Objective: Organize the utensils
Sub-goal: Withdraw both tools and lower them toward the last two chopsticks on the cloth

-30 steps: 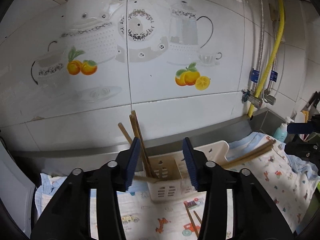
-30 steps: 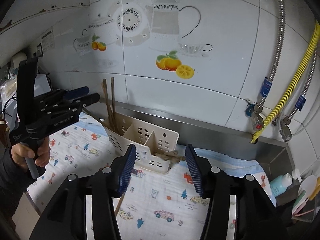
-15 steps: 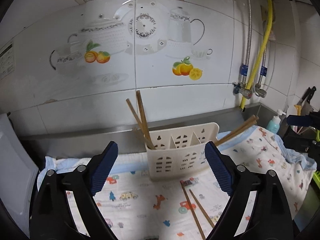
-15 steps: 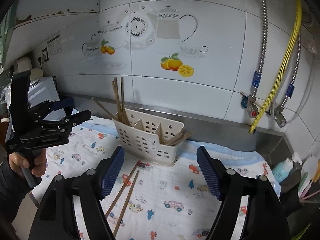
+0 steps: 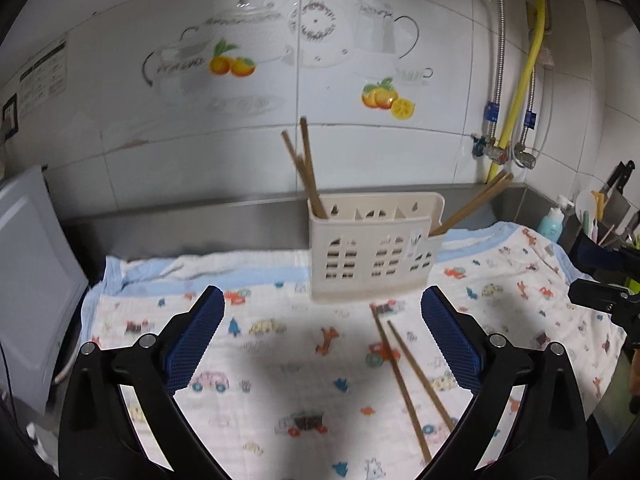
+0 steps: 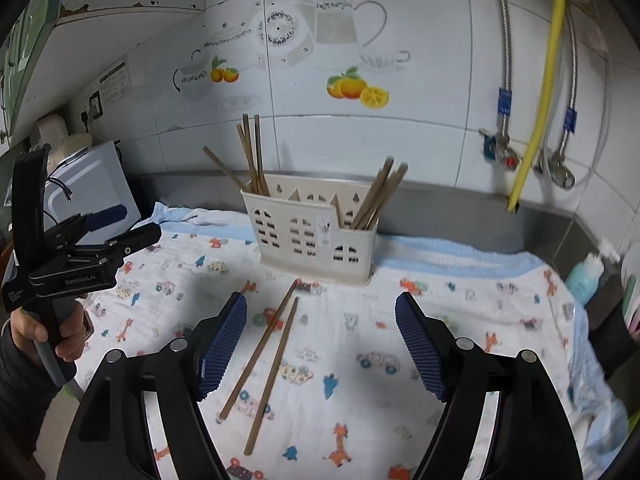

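A cream slotted utensil holder (image 5: 370, 246) (image 6: 312, 232) stands on a printed cloth at the back, near the wall. Brown chopsticks (image 6: 250, 156) stand in its left slot and several more (image 6: 378, 196) lean out of its right slot. Two loose chopsticks (image 6: 266, 354) (image 5: 408, 376) lie on the cloth in front of the holder. My left gripper (image 5: 322, 338) is open and empty, short of the holder. My right gripper (image 6: 320, 340) is open and empty, above the cloth, with the loose chopsticks just left of its middle. The left gripper also shows in the right wrist view (image 6: 80, 248).
The cloth (image 6: 460, 312) covers the counter. A grey-white appliance (image 5: 28, 280) stands at the left. Metal and yellow hoses (image 6: 536, 92) run down the tiled wall at the right. A blue bottle (image 6: 586, 276) and knives (image 5: 618, 196) stand at the far right.
Both grippers have opened wide and drawn back from the holder. Chopsticks now stand in the holder's slots, and the two loose chopsticks on the cloth have come into view.
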The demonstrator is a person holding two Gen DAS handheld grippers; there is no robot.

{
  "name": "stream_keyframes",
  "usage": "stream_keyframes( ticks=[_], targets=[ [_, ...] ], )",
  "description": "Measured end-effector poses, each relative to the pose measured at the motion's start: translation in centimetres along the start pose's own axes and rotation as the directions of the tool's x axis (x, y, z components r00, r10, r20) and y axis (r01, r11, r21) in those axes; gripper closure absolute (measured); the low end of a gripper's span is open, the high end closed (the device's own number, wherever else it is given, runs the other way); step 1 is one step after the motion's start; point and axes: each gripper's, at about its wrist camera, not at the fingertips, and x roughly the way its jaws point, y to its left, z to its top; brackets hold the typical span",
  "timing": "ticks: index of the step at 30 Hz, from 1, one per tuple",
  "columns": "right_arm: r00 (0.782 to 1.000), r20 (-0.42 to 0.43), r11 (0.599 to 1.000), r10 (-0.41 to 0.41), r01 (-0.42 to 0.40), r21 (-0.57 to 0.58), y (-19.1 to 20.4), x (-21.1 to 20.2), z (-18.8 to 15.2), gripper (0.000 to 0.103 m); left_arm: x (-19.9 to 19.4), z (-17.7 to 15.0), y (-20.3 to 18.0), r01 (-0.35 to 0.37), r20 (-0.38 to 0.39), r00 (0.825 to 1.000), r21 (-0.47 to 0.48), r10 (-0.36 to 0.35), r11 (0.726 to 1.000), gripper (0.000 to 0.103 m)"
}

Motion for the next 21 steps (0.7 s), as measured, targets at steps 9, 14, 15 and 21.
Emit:
stream_keyframes(
  ticks=[9, 14, 15, 21],
  targets=[
    [0.999, -0.002, 0.999, -0.045, 0.045, -0.014, 1.9, 0.3, -4.4, 0.029, -0.8, -3.4, 0.6, -0.042, -0.023, 0.999, -0.022, 0.041, 0.999, 0.005],
    [0.999, -0.019, 1.000, -0.031, 0.031, 0.003, 2.7, 1.0, -6.5, 0.029, -0.9, -4.5, 0.8, -0.066, -0.036, 0.997, -0.027, 0.065, 0.997, 0.005],
    [0.999, -0.023, 1.000, -0.031, 0.031, 0.003, 3.0, 1.2, -7.0, 0.029, -1.0, -4.7, 0.9, -0.069, -0.036, 0.997, -0.031, 0.068, 0.997, 0.005],
    [0.999, -0.041, 1.000, -0.021, 0.022, 0.013, 4.1, 2.1, -9.0, 0.030, -1.1, -5.6, 1.7, -0.072, -0.047, 0.996, -0.064, 0.070, 0.995, 0.005]
  ],
)
